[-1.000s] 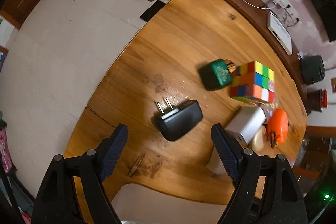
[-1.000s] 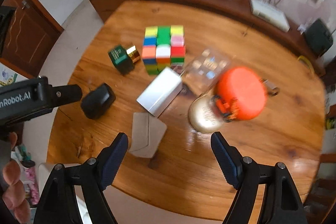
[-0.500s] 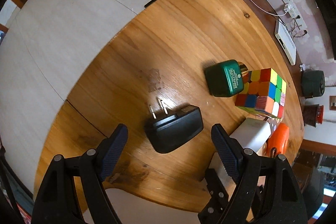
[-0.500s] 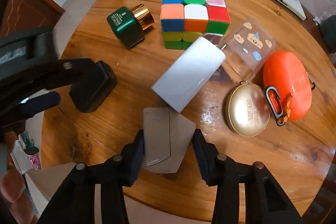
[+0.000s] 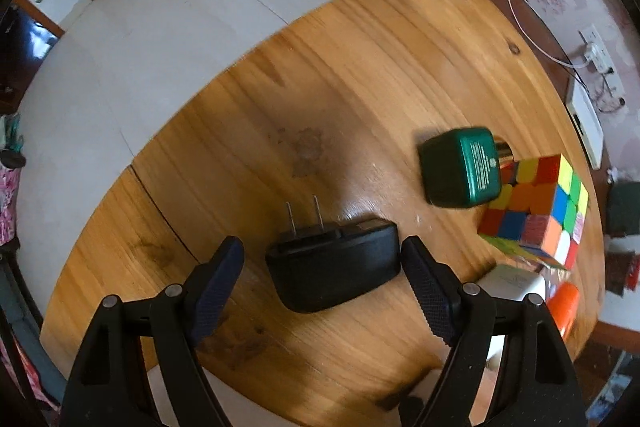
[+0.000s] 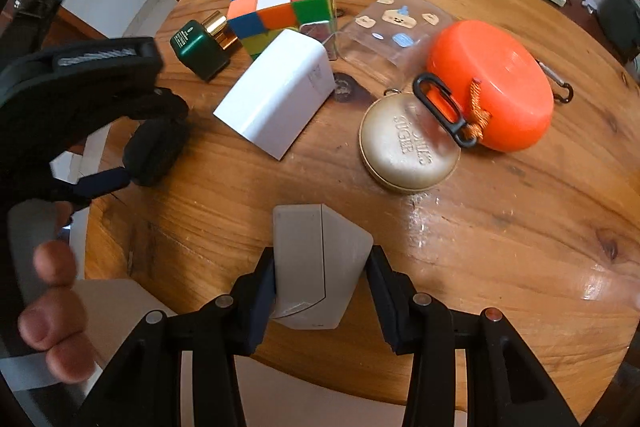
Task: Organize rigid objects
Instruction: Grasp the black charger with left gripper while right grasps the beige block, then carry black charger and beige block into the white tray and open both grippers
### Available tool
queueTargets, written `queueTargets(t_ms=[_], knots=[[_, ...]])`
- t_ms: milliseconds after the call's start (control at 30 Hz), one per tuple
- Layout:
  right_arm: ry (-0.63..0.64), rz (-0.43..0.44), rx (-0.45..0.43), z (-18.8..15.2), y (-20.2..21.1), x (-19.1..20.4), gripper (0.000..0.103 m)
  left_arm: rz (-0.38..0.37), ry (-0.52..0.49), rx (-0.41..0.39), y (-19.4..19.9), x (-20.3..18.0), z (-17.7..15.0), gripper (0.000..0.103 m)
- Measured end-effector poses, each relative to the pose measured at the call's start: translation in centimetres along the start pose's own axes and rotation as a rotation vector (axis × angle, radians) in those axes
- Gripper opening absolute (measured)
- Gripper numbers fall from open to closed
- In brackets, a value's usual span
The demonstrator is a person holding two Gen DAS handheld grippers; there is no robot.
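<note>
On the round wooden table [image 5: 360, 75] lies a black plug-in charger [image 5: 332, 267] with its two prongs pointing away. My left gripper [image 5: 322, 251] points straight down over it, open, with one finger on each side of the charger; the right pad is close to its end. My right gripper [image 6: 322, 265] is shut on a grey angular block [image 6: 320, 259] near the table's front edge, both pads pressing its sides. In the right wrist view, the left gripper [image 6: 100, 107] and the charger [image 6: 156, 151] show at the far left.
Behind stand a colour cube [image 6: 280, 7], a green bottle with a gold cap [image 6: 200, 47], a white box [image 6: 280, 95], a clear sticker packet [image 6: 396, 23], a gold round case [image 6: 408, 147] and an orange case [image 6: 492, 87]. A hand [image 6: 52, 307] shows at lower left.
My right gripper came down around the grey block and shut on it. My left gripper sank closer to the black charger and rolled, staying open.
</note>
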State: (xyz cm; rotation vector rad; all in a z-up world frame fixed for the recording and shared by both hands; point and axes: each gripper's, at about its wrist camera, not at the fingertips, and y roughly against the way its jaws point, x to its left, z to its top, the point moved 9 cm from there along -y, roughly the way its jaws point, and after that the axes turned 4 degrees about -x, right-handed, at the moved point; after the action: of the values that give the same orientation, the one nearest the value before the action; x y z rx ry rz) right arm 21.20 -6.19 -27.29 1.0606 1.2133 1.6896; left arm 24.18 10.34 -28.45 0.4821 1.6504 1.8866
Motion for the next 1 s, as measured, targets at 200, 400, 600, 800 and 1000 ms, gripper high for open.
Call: queueTargets(t_ms=[200,400,600,800,1000], knots=[[-0.005,0.0,-0.008,-0.9,0.2,-0.4,0.045,0.059,0.021,-0.027,0.3,1.0,0.1,0.068],[-0.021,0.006,-0.008,0.0,0.3,0.0,0.045,0.042,0.025,-0.028,0.5,1.2,0.0,0.068],[-0.07,0.04,-0.051,0.6,1.4,-0.8,0.045,-0.018,-0.004,-0.046,1.8,0.6,-0.1,0.068],[-0.09,0.052,-0.128,0.9,4.7,-1.2,0.045,-0.126,-0.077,-0.092,6.2,-0.3,-0.5,0.068],[-0.097,0.061,-0.255,0.4,10.7,-0.8,0.045,-0.239,-0.199,-0.135,12.5,0.5,-1.5,0.068]])
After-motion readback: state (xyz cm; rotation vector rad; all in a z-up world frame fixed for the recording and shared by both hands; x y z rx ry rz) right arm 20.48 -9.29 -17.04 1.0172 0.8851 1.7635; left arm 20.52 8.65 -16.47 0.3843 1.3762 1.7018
